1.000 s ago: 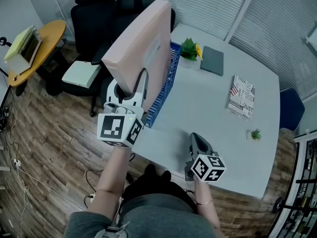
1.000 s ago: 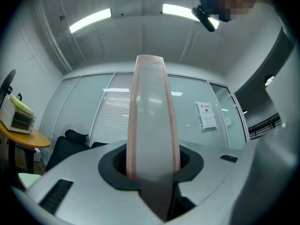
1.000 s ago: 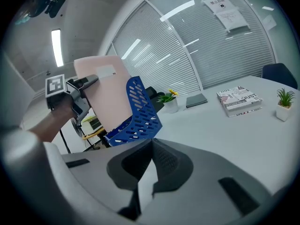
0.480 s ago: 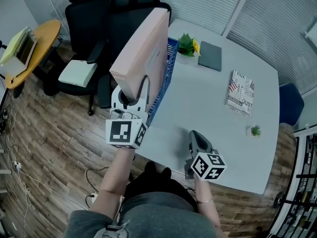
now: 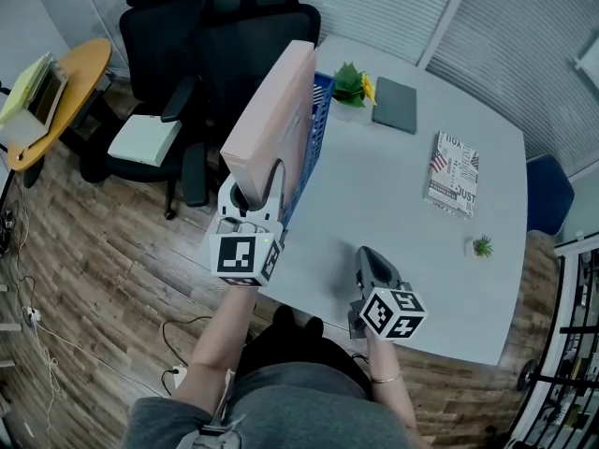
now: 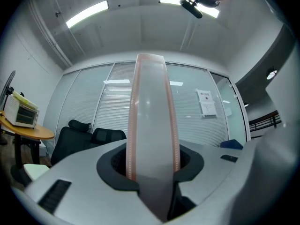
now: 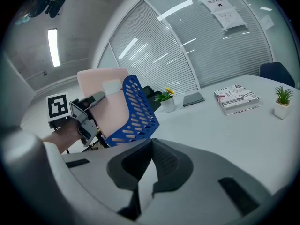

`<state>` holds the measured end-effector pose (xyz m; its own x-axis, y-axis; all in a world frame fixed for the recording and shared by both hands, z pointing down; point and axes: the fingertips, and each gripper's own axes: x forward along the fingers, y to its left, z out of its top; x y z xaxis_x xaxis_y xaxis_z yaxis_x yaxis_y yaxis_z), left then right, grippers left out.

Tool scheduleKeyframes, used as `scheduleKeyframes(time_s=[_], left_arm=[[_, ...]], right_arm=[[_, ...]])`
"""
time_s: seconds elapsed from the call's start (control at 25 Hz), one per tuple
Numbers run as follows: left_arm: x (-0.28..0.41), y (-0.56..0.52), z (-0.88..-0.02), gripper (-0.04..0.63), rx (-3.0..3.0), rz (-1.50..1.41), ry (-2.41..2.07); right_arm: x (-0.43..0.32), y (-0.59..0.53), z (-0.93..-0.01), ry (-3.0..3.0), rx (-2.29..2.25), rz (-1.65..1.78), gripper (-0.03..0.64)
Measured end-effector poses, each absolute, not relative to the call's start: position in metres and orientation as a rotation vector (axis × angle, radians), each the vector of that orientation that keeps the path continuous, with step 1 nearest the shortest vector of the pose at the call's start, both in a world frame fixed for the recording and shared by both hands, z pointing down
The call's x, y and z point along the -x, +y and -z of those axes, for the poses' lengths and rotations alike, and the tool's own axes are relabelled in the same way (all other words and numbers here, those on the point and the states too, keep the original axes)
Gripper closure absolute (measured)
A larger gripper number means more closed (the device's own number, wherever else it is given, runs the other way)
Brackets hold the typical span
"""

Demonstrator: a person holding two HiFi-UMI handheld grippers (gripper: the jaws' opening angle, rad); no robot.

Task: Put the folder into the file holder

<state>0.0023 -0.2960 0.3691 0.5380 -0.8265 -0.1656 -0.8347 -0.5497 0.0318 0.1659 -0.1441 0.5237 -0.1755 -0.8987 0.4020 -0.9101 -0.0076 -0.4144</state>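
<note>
Jaws of left gripper (image 5: 255,191) clamp the near edge of the pink folder (image 5: 273,115), having just eased open slightly. Folder stands upright, long axis running near to far, against the blue file holder (image 5: 309,148) at the counter (image 5: 393,204) left edge. Right gripper (image 5: 372,267) closed, empty, farther away. Folder's bottom edge hidden: cannot tell if inside.

Office meeting room. Indicators: grey conference table (image 5: 393,218) at centre; black swivel chairs (image 5: 245,26) far left; glazed partitions with blinds (image 5: 374,3) along the far side; ceiling strip lights (image 6: 87,13); blue file holder (image 5: 307,162) at the table's left edge.
</note>
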Motion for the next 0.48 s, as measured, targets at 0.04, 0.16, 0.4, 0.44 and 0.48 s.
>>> scheduleKeyframes(time_s=[0.04,0.16,0.4,0.44,0.48], left_arm=[[-0.002,-0.296,-0.373,0.436,2.718,-0.239,1.467],[-0.003,-0.297,-0.385,0.434,2.743,-0.201,1.472],[-0.004,-0.297,-0.406,0.43,2.783,-0.121,1.469],[-0.004,-0.297,-0.409,0.43,2.788,-0.105,1.469],[-0.004,-0.297,-0.413,0.428,2.792,-0.091,1.469]], right_arm=[[-0.166,-0.144,-0.524,-2.198,-2.005,-0.947,0.611],[-0.166,-0.144,-0.524,-2.199,-2.004,-0.948,0.611],[-0.164,-0.144,-0.523,-2.207,-1.995,-0.948,0.611],[-0.163,-0.144,-0.523,-2.208,-1.993,-0.948,0.611],[-0.163,-0.144,-0.523,-2.209,-1.992,-0.948,0.611]])
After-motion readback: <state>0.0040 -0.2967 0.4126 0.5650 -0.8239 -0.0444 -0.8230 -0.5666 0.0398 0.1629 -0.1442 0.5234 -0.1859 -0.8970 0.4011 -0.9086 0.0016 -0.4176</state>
